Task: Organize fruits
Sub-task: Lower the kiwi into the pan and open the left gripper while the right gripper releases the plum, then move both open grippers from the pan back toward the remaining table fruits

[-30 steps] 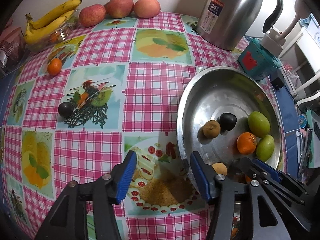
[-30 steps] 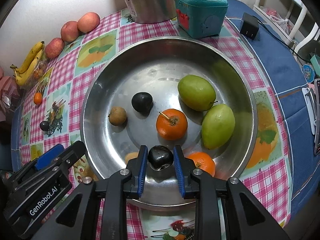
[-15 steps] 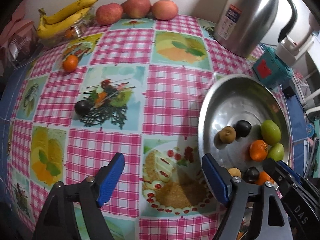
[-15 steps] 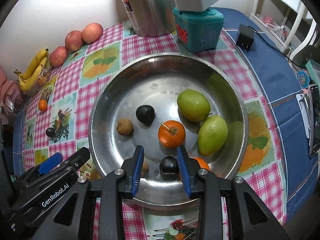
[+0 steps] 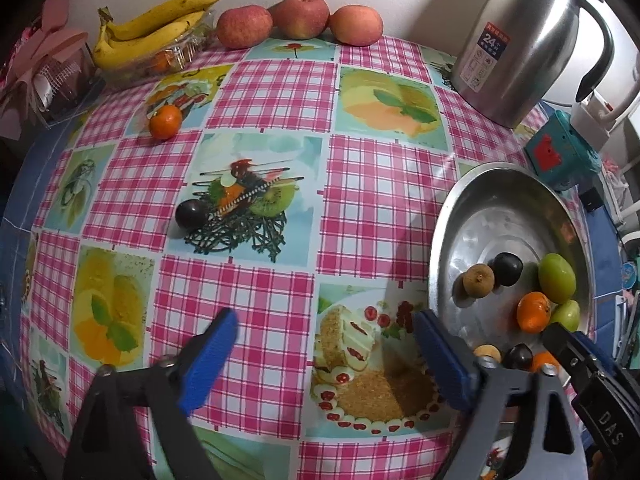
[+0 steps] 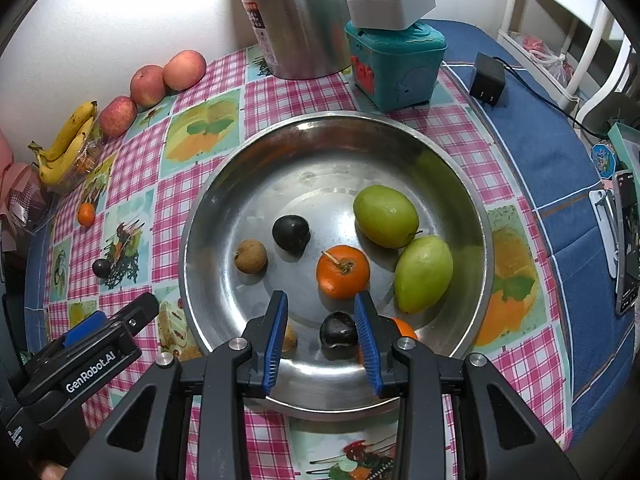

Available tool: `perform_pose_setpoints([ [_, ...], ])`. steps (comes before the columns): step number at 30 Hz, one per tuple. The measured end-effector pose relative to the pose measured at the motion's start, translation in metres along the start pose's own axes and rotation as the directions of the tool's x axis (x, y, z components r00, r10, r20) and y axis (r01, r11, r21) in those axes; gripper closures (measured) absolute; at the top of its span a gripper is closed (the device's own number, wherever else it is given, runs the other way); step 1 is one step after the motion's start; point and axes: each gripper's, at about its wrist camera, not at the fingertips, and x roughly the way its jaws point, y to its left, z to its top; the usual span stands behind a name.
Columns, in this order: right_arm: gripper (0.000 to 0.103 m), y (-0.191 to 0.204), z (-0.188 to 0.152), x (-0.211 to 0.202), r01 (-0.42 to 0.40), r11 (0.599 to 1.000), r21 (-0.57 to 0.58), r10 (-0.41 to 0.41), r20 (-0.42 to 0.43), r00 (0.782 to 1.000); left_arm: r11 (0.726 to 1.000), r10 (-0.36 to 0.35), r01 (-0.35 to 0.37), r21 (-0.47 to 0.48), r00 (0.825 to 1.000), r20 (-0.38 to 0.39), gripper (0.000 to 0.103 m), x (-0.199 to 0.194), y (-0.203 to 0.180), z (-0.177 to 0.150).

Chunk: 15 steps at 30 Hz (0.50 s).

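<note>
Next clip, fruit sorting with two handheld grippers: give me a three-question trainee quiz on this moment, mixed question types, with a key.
1. True or false: the right gripper clamps the small dark round plum that lies between its fingers.
2. Multiple choice: what lies loose on the pink checked tablecloth, outside the round steel basin? A) two green oval fruits B) a dark plum and a small orange tangerine C) a brown longan
3. Fill in: the left gripper hovers with jaws ____ over the cloth.

Key
1. False: a gap shows on the left side of the plum; it rests on the basin floor.
2. B
3. Wide open, nothing between them.
</note>
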Motion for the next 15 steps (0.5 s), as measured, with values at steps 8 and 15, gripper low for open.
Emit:
perform_pose_setpoints([
  [8,0.042,-0.0032,0.0009,0.0022,0.024,1.000,0.003,-0.024,0.019,1.000,1.000,0.029,-0.029,0.008,0.999,0.019,0.000,0.0000,0.0035,0.0003],
  [15,0.042,-0.0020,0.0013,0.0032,0.021,1.000,0.004,-0.021,0.017,1.000,0.999,0.031,-0.031,-0.010,0.999,0.024,0.000,-0.0007,0.0094,0.0016],
])
